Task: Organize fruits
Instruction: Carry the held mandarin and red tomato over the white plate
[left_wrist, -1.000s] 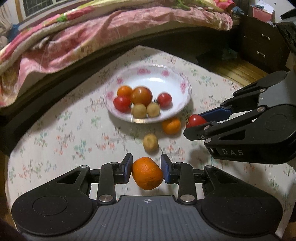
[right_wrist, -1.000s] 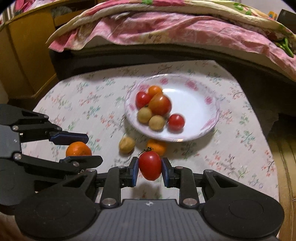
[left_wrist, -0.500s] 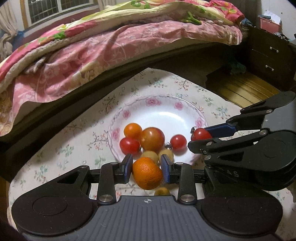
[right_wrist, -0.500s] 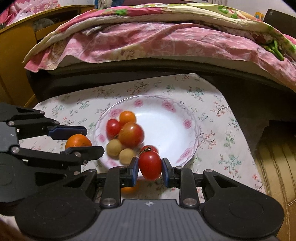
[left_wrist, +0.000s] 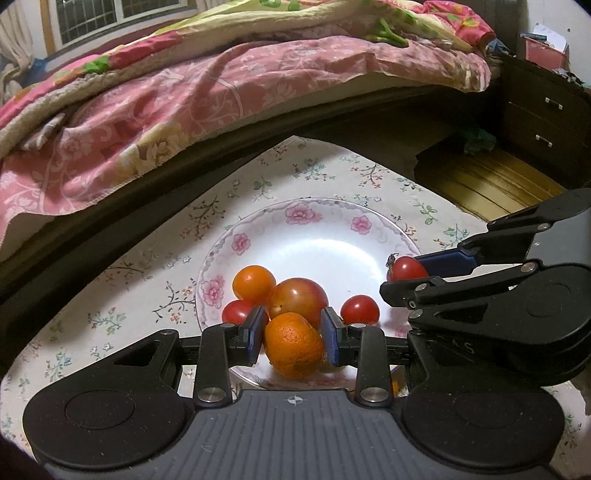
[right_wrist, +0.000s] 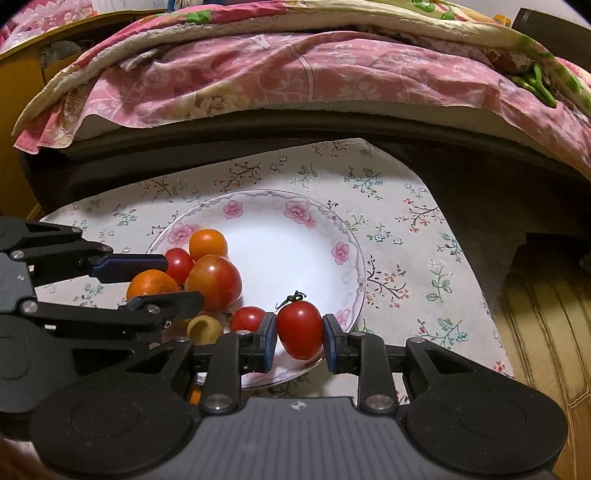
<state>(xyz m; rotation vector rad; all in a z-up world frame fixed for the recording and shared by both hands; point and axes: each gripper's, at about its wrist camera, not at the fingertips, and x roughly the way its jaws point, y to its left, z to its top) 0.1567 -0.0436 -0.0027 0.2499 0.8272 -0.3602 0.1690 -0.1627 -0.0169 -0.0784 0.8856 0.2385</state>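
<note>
Both grippers have moved over the plate (left_wrist: 236, 243): left gripper (left_wrist: 293, 338) pinching the orange (left_wrist: 293, 347), right gripper (right_wrist: 300, 334) pinching a tomato (right_wrist: 299, 328).

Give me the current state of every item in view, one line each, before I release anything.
Left tool: shut on the orange, over the plate's near edge.
Right tool: shut on the red tomato, over the plate's near rim.
Orange: held, off the plate.
Red tomato: held, stem up.
Plate: upright on the tablecloth, far half bare.
Fruit pile: resting in the plate's left part.
Tablecloth: spread flat.
</note>
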